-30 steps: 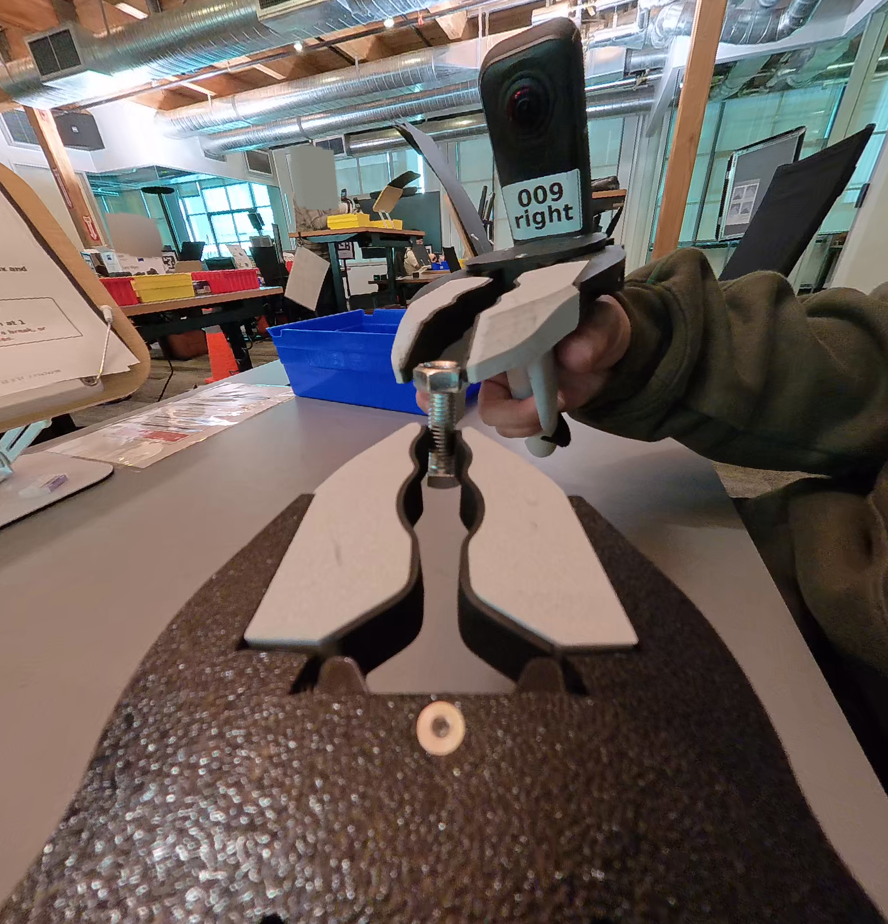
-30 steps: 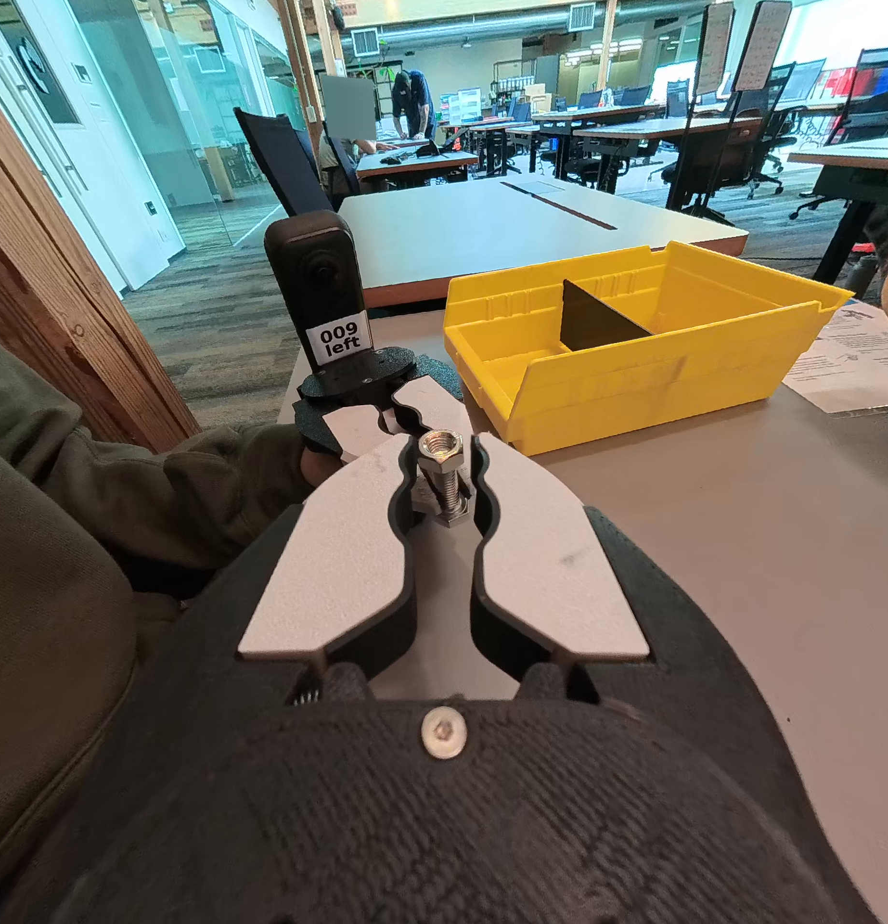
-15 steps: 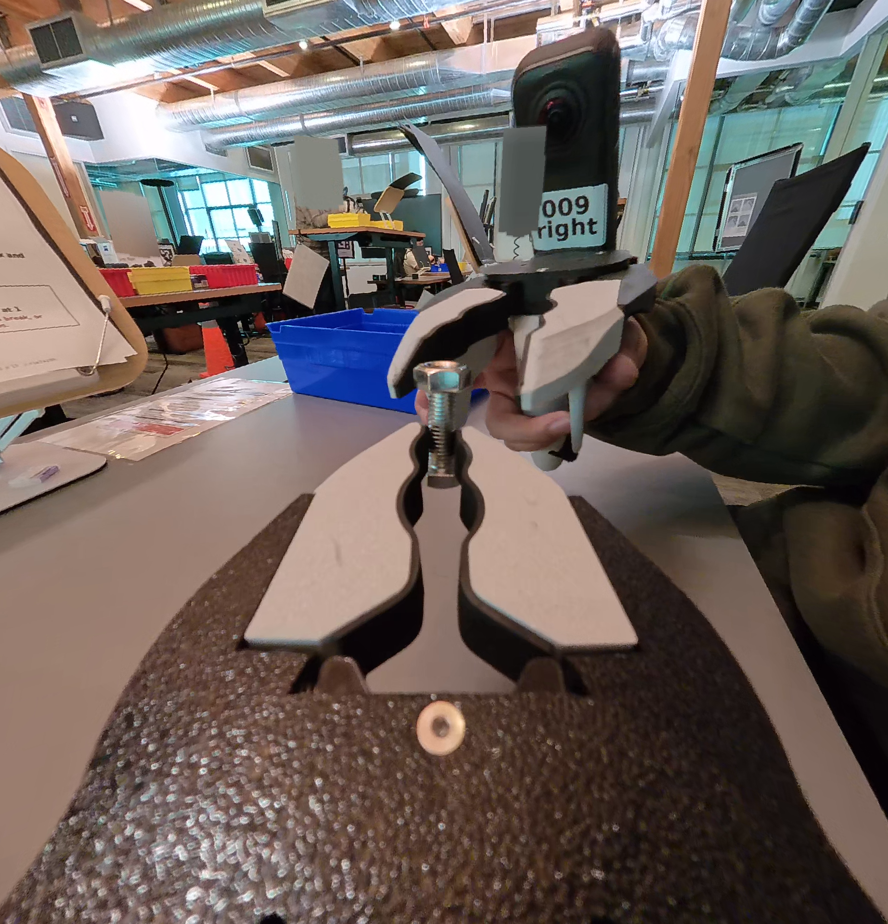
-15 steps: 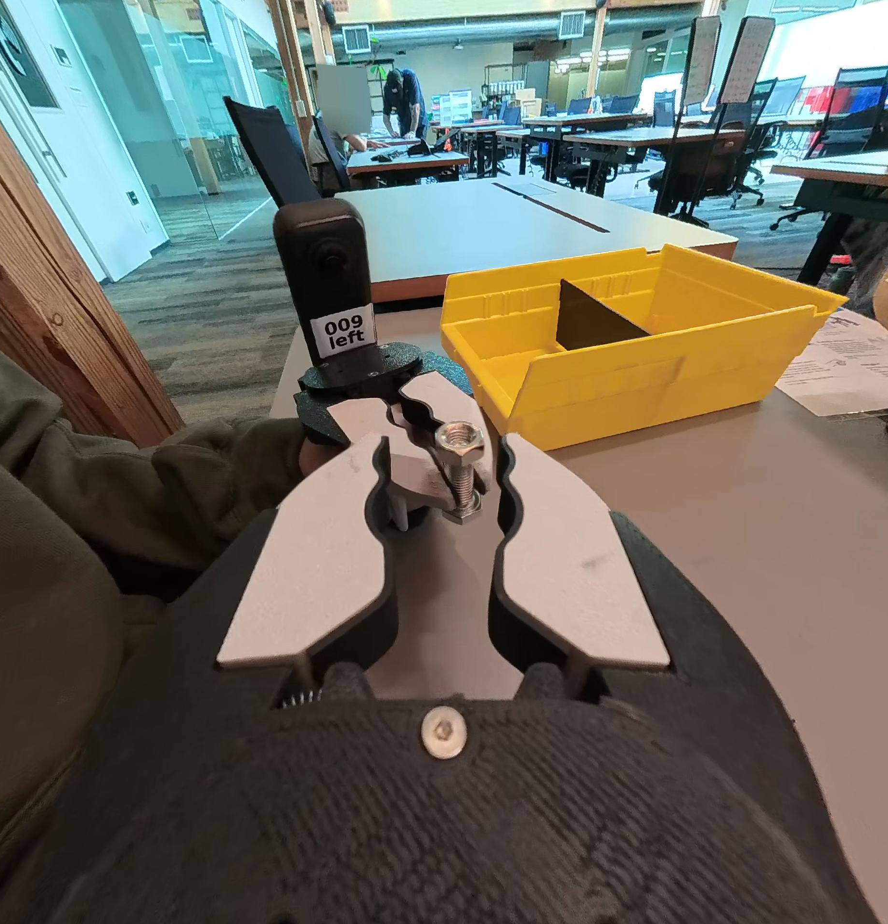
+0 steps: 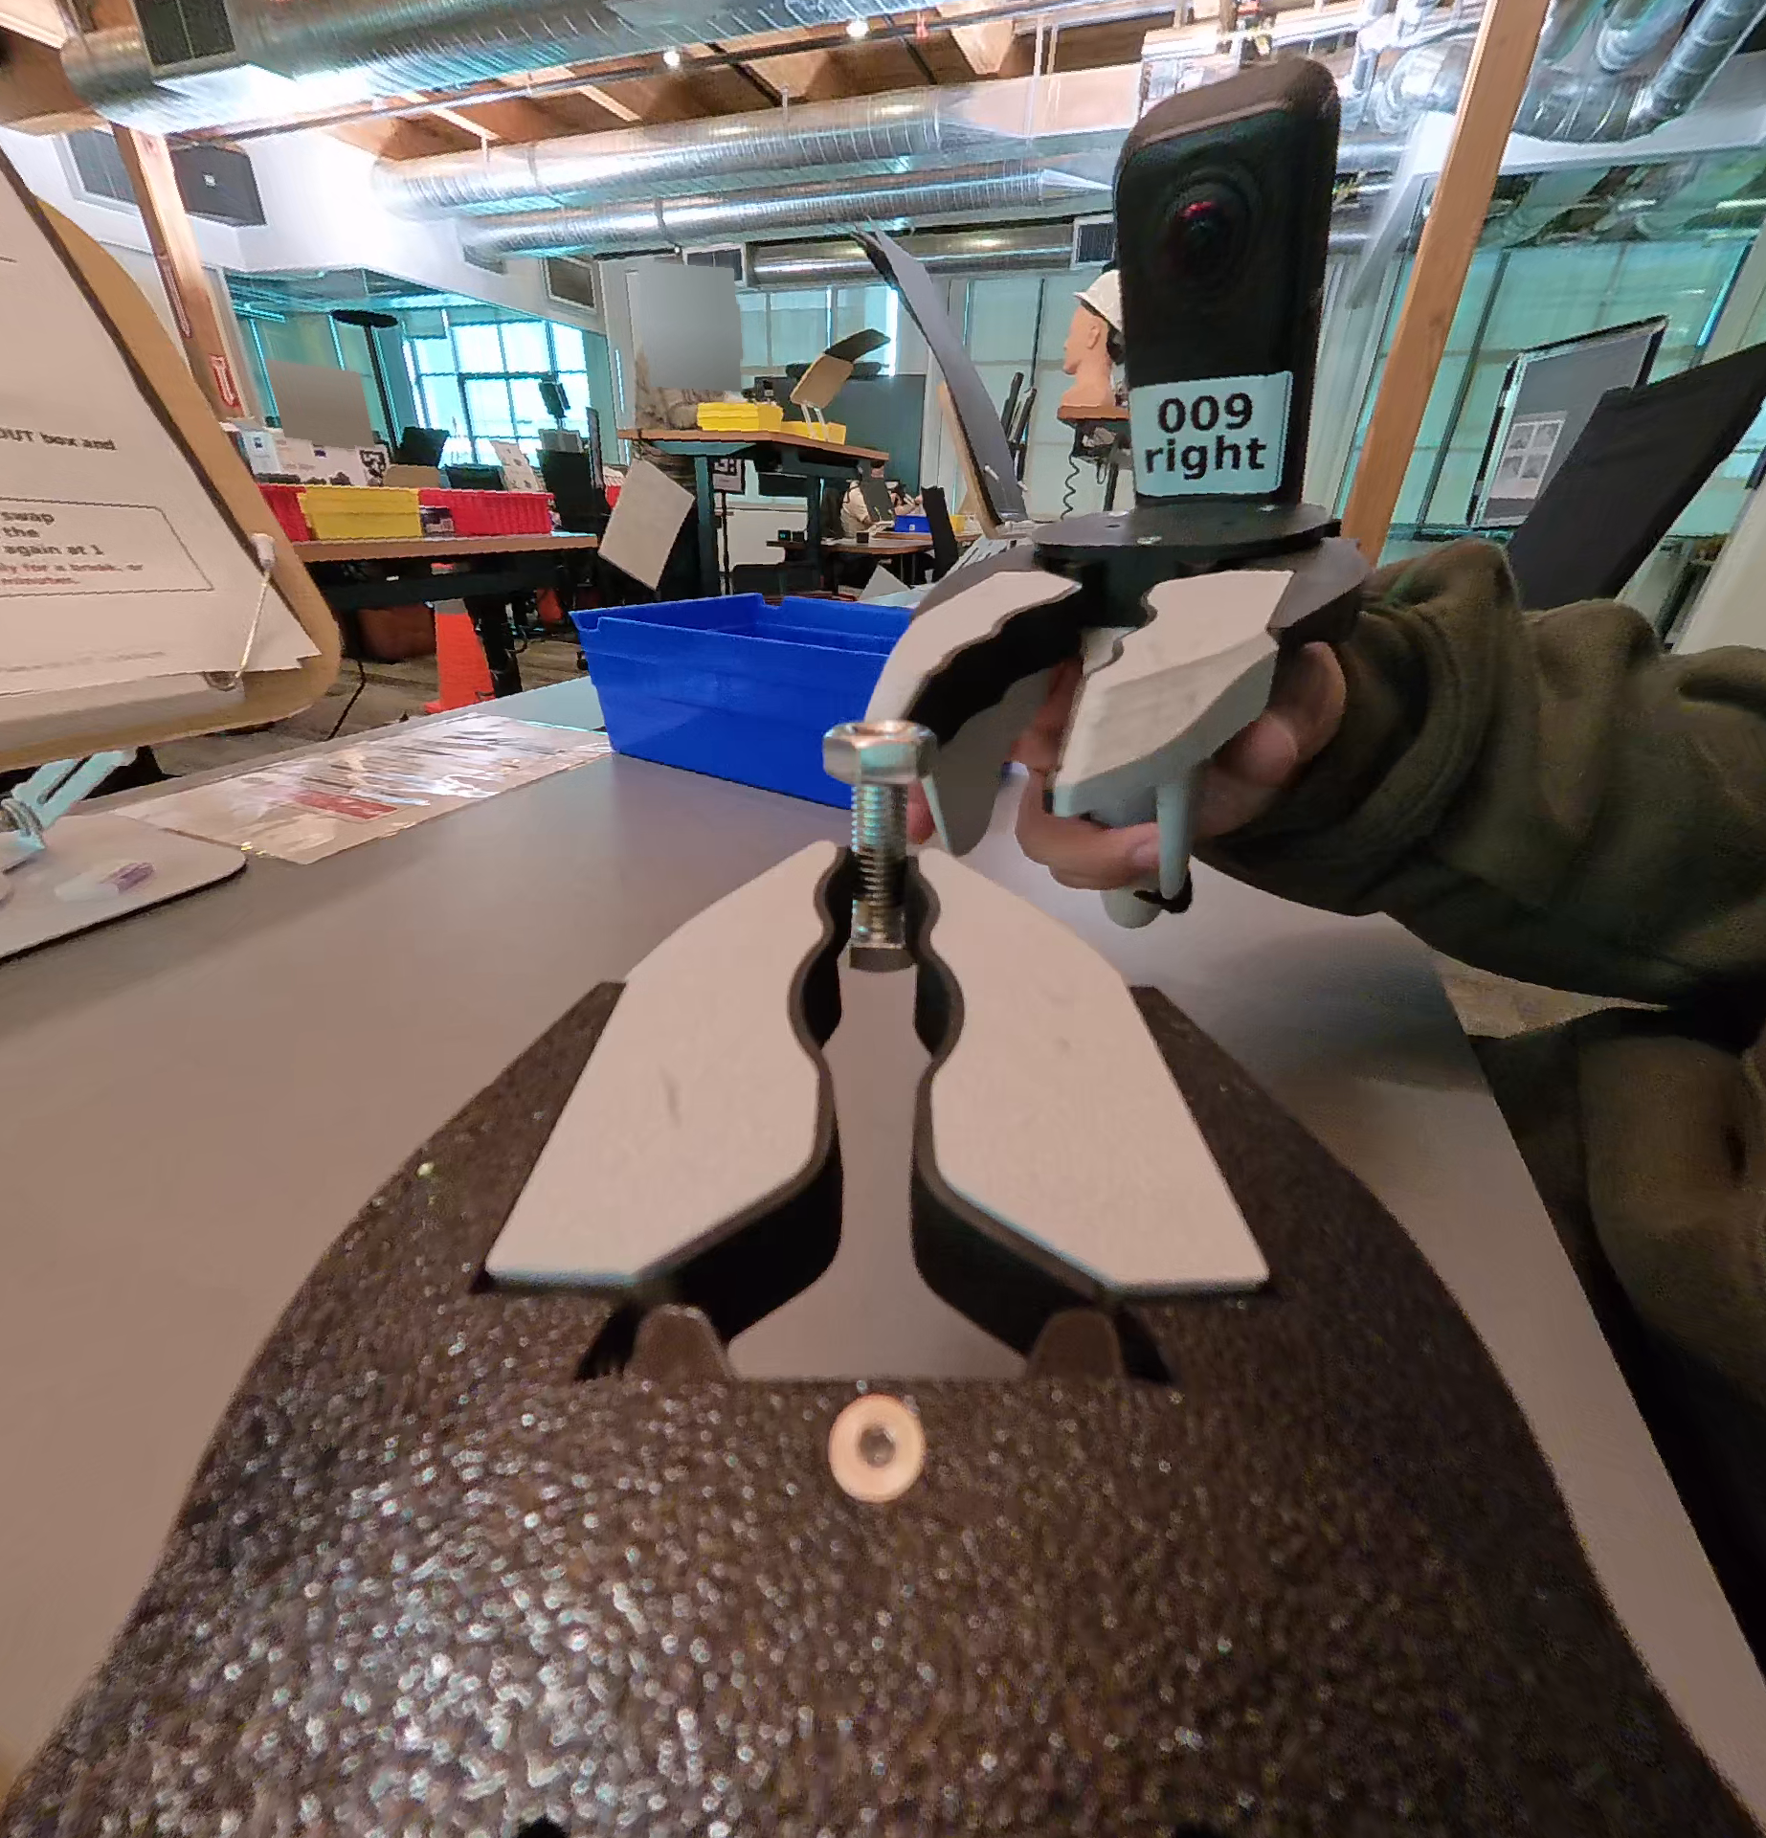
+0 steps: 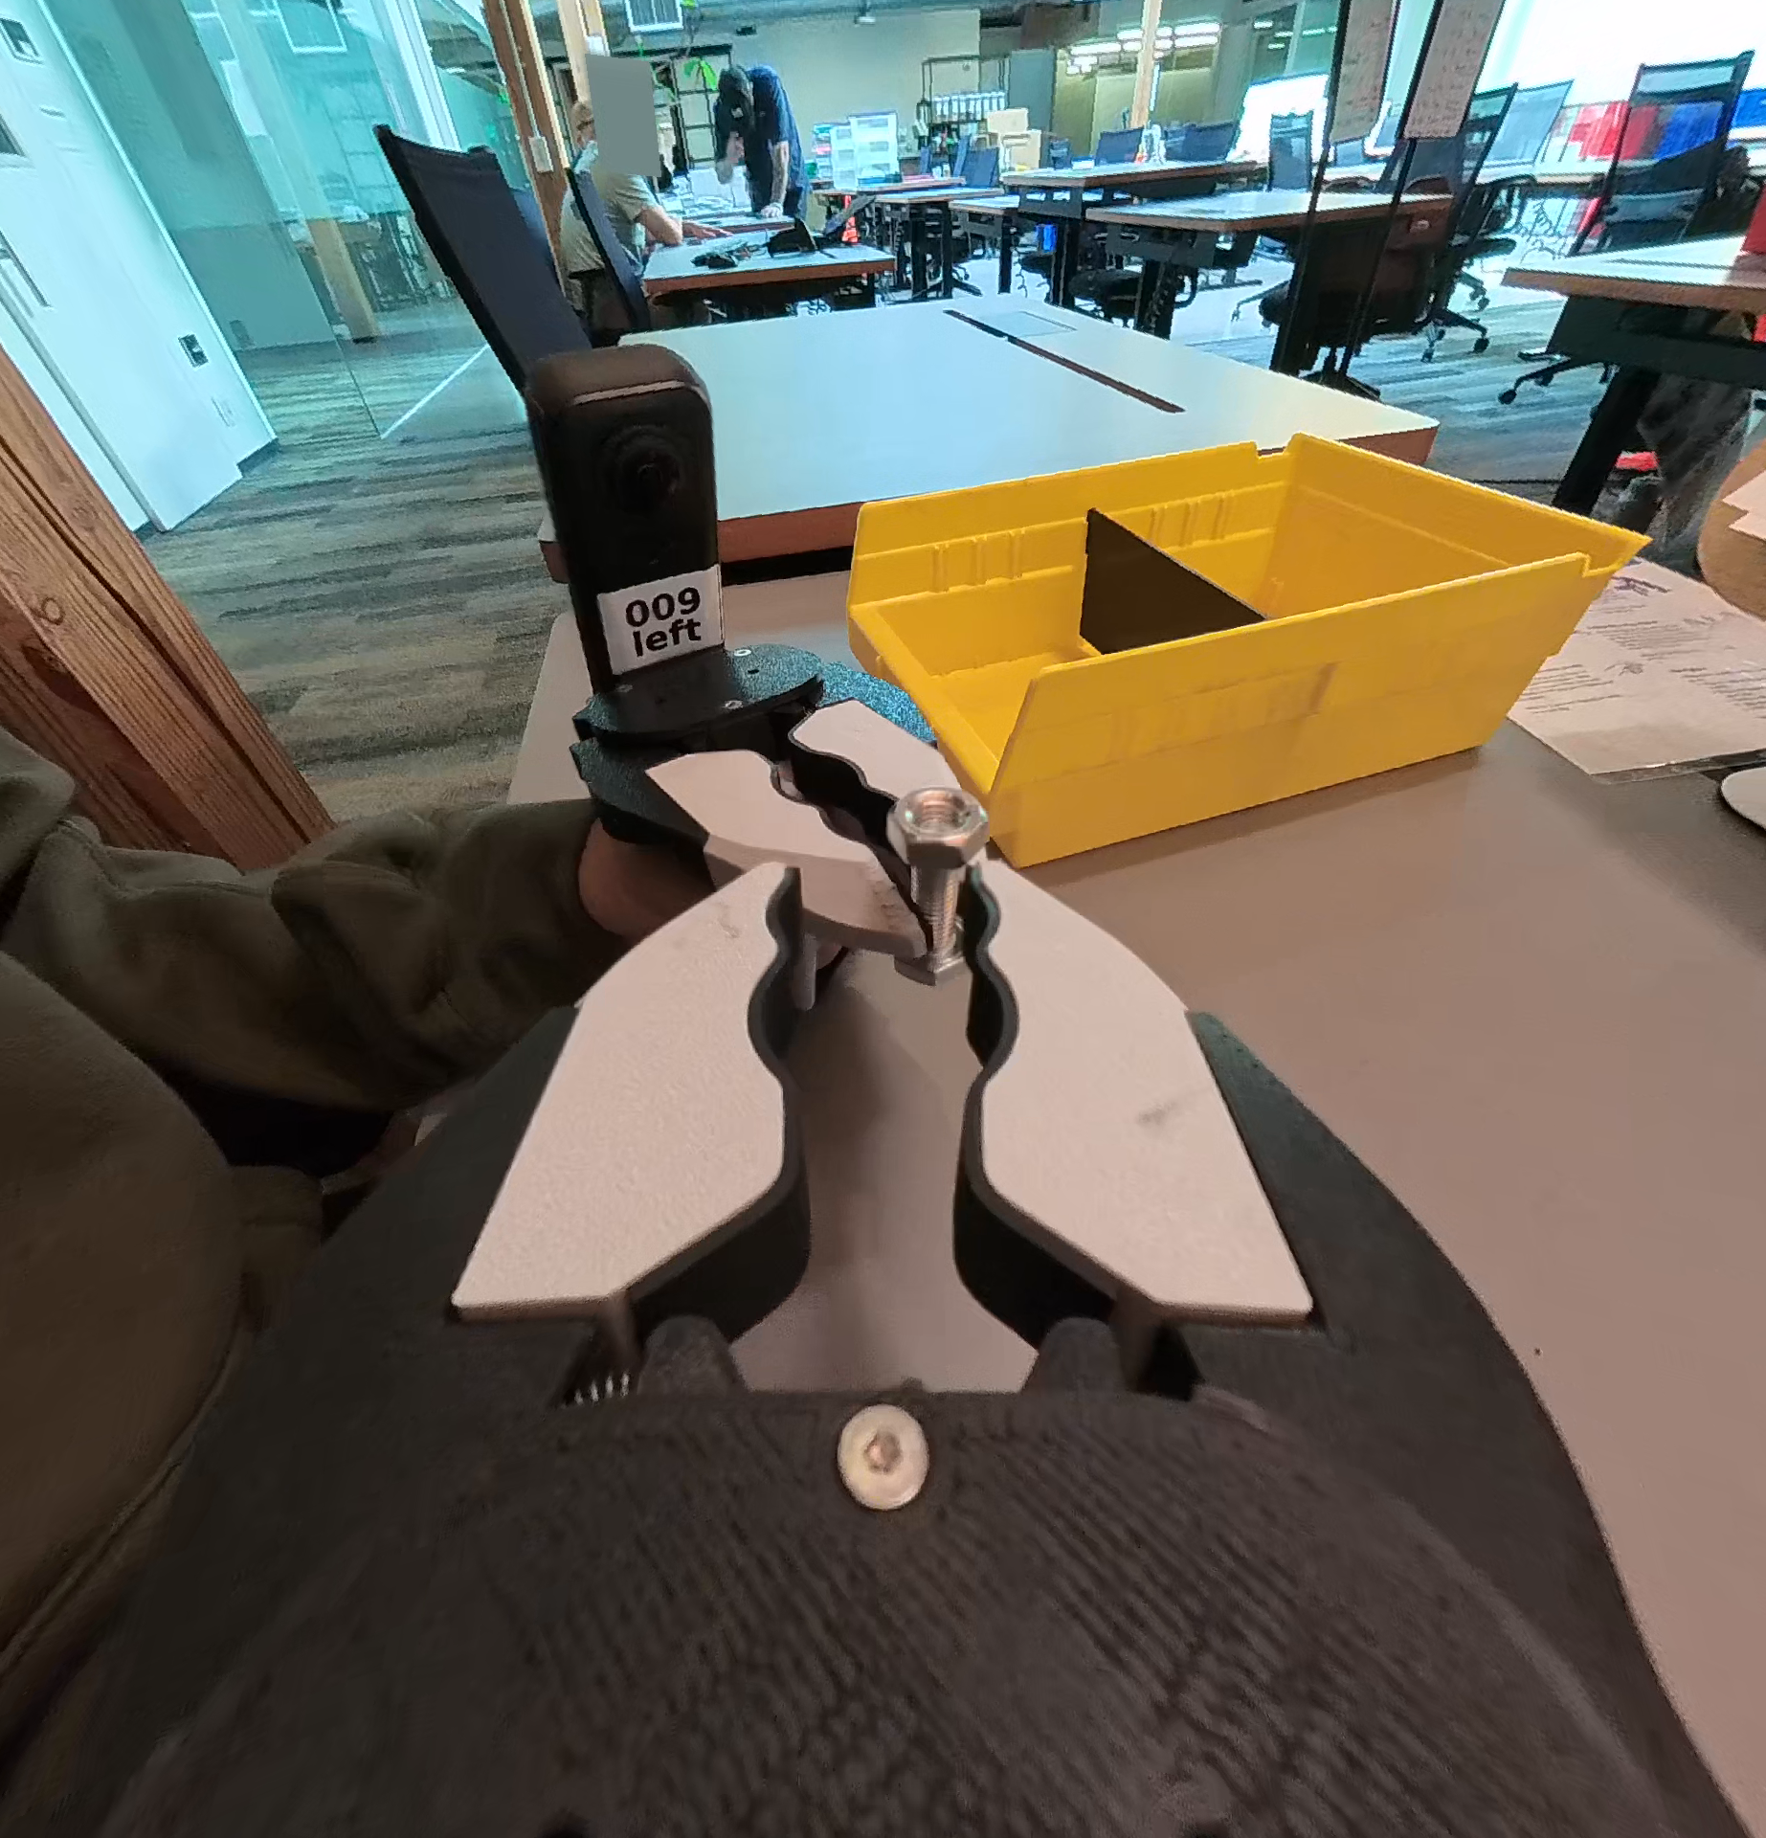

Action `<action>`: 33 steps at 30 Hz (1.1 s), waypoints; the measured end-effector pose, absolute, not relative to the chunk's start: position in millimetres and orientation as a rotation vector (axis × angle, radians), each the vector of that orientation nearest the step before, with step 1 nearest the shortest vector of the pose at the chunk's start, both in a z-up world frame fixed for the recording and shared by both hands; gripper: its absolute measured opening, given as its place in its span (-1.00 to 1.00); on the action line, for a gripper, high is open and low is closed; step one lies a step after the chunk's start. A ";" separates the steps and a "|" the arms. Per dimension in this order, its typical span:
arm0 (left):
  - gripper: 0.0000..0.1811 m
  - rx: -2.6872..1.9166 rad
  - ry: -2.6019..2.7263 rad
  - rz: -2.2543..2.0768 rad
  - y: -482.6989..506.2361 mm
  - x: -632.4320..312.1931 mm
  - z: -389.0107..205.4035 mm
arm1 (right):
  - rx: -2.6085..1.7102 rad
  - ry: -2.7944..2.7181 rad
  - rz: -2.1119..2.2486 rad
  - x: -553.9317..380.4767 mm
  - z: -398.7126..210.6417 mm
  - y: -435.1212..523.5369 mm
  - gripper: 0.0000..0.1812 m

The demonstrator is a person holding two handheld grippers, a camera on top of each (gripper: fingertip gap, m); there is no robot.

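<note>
My left gripper is shut on the threaded shank of a steel bolt. The bolt stands upright, with its head below the fingers and a hex nut on its top end. My right gripper is open around the bolt, with the nut close to its right finger and neither finger pressing it. In the left wrist view the right gripper hangs just right of the nut, held by a hand in an olive sleeve. The left gripper shows in the right wrist view, clamped on the bolt.
Both grippers are above a grey table. A yellow bin with a black divider stands behind the bolt. A blue bin, a laminated sheet and a clipboard stand are at the far side. Papers lie at the right. Only a small space, under 4 cm, lies between the two pairs of fingers.
My right gripper was shut on the nut a second ago. It has opened, let the nut go and shifted sideways off it. The left gripper still holds the bolt.
</note>
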State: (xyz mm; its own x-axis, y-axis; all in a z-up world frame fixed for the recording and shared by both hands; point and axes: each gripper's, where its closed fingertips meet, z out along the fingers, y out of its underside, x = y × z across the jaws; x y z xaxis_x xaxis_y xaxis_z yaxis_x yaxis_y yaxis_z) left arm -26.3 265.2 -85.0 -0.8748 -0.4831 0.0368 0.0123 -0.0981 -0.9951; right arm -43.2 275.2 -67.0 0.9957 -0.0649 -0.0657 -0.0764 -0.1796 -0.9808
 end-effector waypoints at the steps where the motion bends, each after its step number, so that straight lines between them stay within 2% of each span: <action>1: -0.90 -0.517 1.840 -2.039 265.8 -26.1 -85.3 | -1.753 0.106 0.009 -42.9 -67.4 274.1 -0.66; 6: -0.90 -0.478 1.865 -2.028 260.7 -29.2 -86.1 | -1.709 0.181 -0.013 -35.3 -64.6 277.1 -0.45; 11: -0.90 -0.575 1.848 -1.968 270.1 -19.9 -89.9 | -1.752 0.131 0.004 -47.3 -70.1 283.1 -0.42; 13: -0.91 -0.625 1.829 -1.958 276.5 -15.5 -90.8 | -1.819 0.063 0.105 -62.1 -77.5 278.7 -0.63; 20: -0.91 -0.543 1.882 -1.973 265.7 -23.4 -90.2 | -1.720 0.236 -0.015 -34.9 -66.3 285.1 -0.32; 22: -0.90 -0.576 1.881 -1.956 267.5 -20.7 -91.7 | -1.720 0.190 0.034 -45.3 -66.2 291.0 -0.37; 23: -0.90 -0.621 1.864 -1.939 271.7 -16.6 -92.7 | -1.731 0.190 0.023 -46.1 -67.3 292.3 -0.30; 25: -0.90 -0.725 1.814 -1.921 284.0 -8.0 -93.7 | -1.768 0.161 -0.019 -45.8 -71.4 289.5 -0.41; 26: -0.91 -0.750 1.803 -1.926 287.8 -6.4 -94.2 | -1.782 0.099 0.043 -56.3 -72.2 287.8 -0.63; 33: -0.90 -0.645 1.870 -1.974 271.6 -17.0 -91.3 | -1.658 0.294 -0.053 -27.1 -59.9 289.7 -0.26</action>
